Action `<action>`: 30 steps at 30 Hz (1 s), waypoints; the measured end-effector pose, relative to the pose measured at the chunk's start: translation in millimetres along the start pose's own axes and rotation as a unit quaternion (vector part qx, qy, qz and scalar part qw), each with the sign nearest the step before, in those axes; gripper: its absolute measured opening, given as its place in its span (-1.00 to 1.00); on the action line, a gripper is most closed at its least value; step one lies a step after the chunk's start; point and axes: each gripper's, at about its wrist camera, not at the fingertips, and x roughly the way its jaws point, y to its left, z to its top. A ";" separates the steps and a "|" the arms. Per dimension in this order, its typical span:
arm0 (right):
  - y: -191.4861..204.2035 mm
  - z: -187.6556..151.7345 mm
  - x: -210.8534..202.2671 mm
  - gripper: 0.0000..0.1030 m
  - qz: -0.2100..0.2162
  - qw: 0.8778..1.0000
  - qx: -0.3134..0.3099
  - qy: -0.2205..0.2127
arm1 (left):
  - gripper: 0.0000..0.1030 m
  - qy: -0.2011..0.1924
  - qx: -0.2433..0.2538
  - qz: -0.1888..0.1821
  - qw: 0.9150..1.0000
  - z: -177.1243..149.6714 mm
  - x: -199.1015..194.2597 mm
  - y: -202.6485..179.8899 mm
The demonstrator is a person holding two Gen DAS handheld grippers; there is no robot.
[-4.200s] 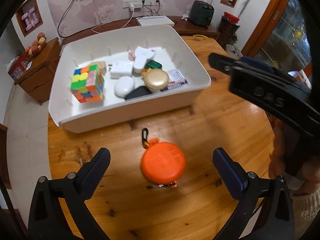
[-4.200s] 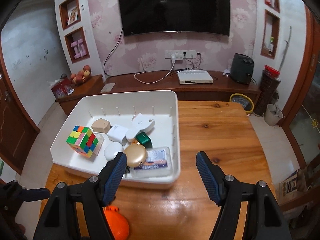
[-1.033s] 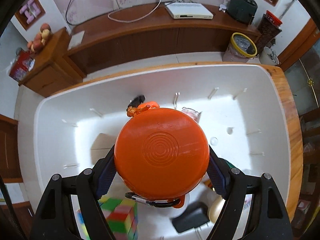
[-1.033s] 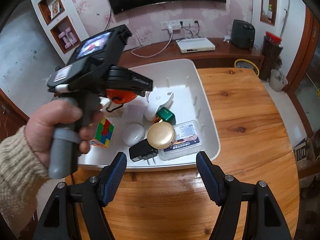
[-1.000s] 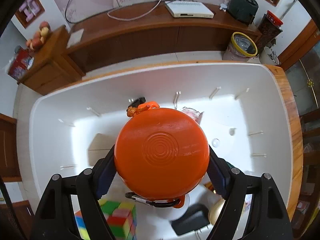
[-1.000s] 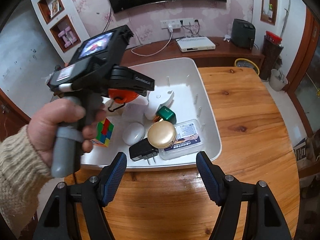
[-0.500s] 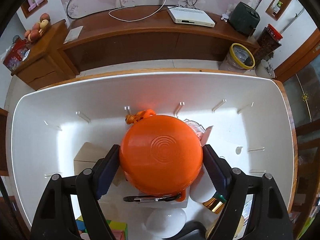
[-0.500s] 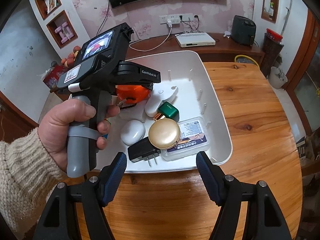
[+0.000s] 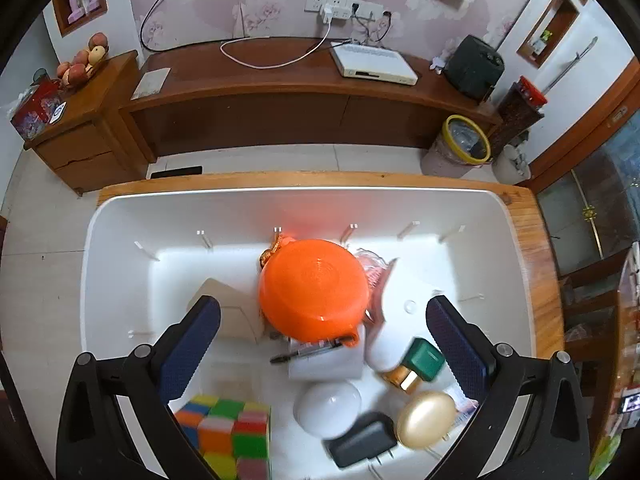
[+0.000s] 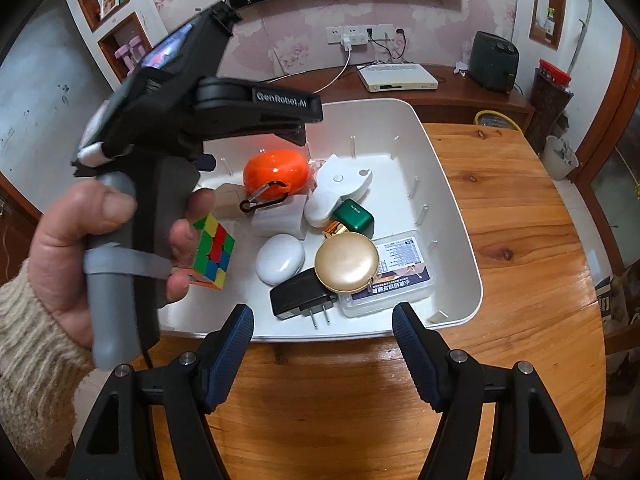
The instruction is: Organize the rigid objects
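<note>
Left hand-held gripper (image 9: 322, 332): jaws apart, empty, above white bin (image 9: 116, 216). Orange round case (image 9: 314, 290) lying in bin, far side, touching white charger block (image 9: 326, 362); Rubik's cube (image 9: 224, 436) at 7 o'clock. Right hand-held gripper (image 10: 322, 330): jaws apart, empty, over tabletop (image 10: 532, 208) at bin's near rim.

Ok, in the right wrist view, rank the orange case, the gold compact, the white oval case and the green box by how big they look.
1. Orange case and gold compact: look about alike, and the compact sits nearer the camera, so no ranking between them.
2. White oval case.
3. Green box, smallest.
</note>
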 end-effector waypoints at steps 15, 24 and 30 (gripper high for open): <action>-2.0 -7.5 -65.7 0.41 -0.003 1.000 -0.014 -0.027 | 0.98 -0.037 -0.014 -0.007 0.999 -53.4 -123.3 -3.1; -29.0 -31.7 -139.7 0.41 0.022 0.996 -0.070 -0.046 | 0.99 -0.092 -0.012 0.043 0.995 -130.1 -218.1 -36.9; -45.6 -54.8 -192.5 0.54 0.046 0.992 -0.094 -0.072 | 0.98 -0.115 -0.016 0.061 0.991 -179.6 -262.5 -60.4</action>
